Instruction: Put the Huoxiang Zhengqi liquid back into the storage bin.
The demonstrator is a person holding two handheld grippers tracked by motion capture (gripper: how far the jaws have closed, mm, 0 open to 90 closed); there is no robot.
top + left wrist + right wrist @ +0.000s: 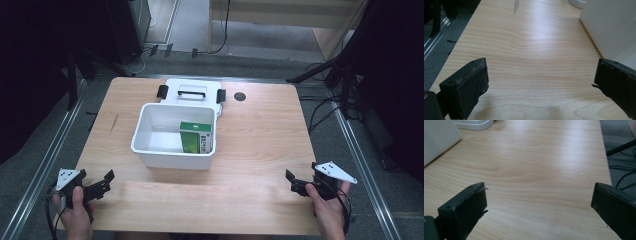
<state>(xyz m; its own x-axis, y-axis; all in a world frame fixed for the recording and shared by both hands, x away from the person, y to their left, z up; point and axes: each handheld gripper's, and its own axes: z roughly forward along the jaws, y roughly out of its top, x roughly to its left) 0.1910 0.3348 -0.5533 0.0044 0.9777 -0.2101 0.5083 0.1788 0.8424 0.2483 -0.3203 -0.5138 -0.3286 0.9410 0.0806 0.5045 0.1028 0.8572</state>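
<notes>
A white plastic bin (170,159) stands in the middle of the wooden table (250,165). Inside it, at the right, a green and white carton (196,136) stands upright. The bin's white lid (192,86), with a black handle and two black latches, lies flat just behind it. My left gripper (104,183) rests open near the front left corner of the table, empty. My right gripper (293,182) is open near the front right, also empty. The left gripper view has the open jaws (541,67) over bare wood, with the bin's wall (609,25) at right. In the right gripper view, the jaws (539,188) are spread wide, the bin (436,140) at far left.
A small dark round hole (240,96) sits in the tabletop at the back right of the lid. Metal rails run along both sides of the table. Cables and stand legs (345,85) lie on the floor to the right.
</notes>
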